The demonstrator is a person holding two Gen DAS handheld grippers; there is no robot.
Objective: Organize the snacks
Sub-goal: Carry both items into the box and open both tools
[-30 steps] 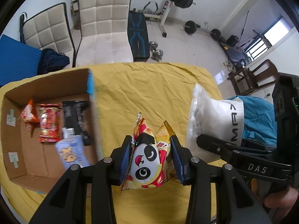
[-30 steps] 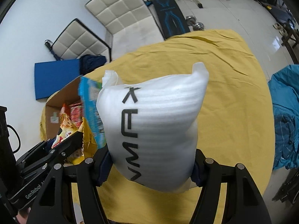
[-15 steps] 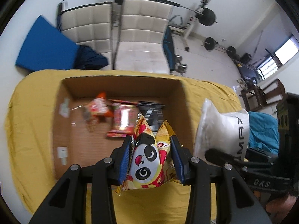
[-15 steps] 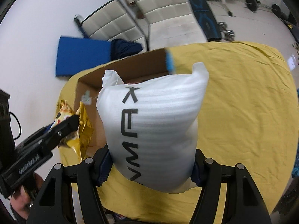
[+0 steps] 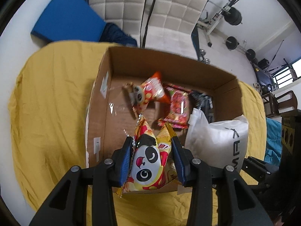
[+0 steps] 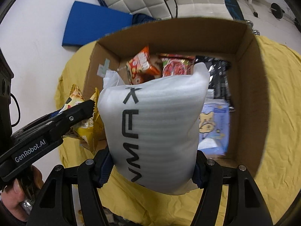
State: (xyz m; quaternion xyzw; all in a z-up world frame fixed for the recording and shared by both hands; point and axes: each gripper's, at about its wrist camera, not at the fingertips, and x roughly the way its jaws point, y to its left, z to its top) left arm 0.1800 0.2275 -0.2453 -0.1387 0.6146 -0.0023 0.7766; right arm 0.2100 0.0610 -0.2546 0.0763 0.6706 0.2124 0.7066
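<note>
Yellow cloth (image 5: 47, 103); brown box (image 5: 169, 64); panda-faced yellow-red bag (image 5: 148, 162); white foam pouch (image 6: 156, 128), black lettering; blue mat (image 5: 69, 17), upper left.

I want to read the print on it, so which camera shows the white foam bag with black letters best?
The right wrist view: the white foam bag with black letters fills the centre, lettering facing the camera, pinched between the right gripper fingers. The left wrist view shows it only at the right edge, lettering partly cut off.
</note>
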